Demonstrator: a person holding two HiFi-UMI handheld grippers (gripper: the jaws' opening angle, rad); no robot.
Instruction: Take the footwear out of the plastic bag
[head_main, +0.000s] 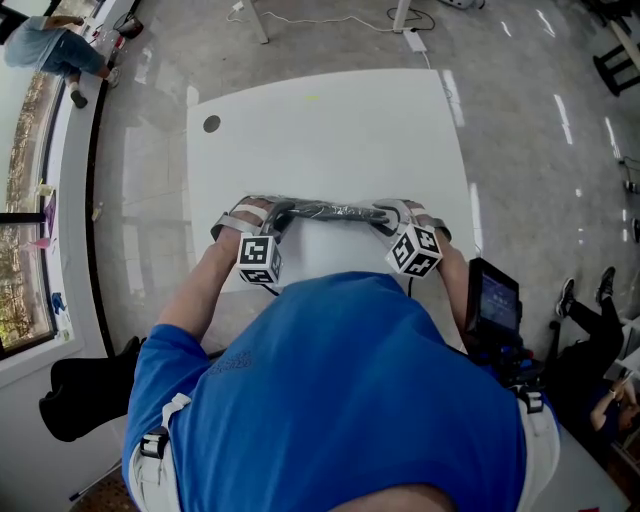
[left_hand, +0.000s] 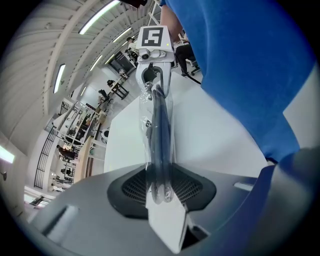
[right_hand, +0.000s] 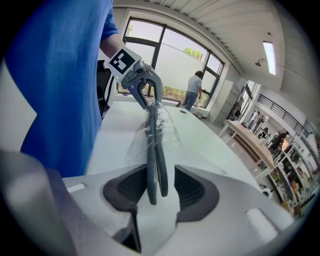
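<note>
Left fingers: my left gripper (left_hand: 161, 189) is clamped on one end of the footwear (left_hand: 160, 150), left pads (left_hand: 131, 189) pressing it through the plastic bag (left_hand: 146, 122)
Right fingers: my right gripper (right_hand: 161, 191) stands apart; the other end of the footwear pokes in between the right pads (right_hand: 196, 192), with a clear gap on one side
Footwear: two thin dark soles, set on edge, face to face, spanning from one gripper to the other
Bag: clear and crinkled, wrapped round the soles at my left end; the soles look bare at my right end
Position: over the near part of the white table (head_main: 330, 130), close to my chest; whether it touches the top I cannot tell
Beyond: glossy floor (head_main: 530, 150) round the table; a person (right_hand: 192, 90) stands by the far window
</note>
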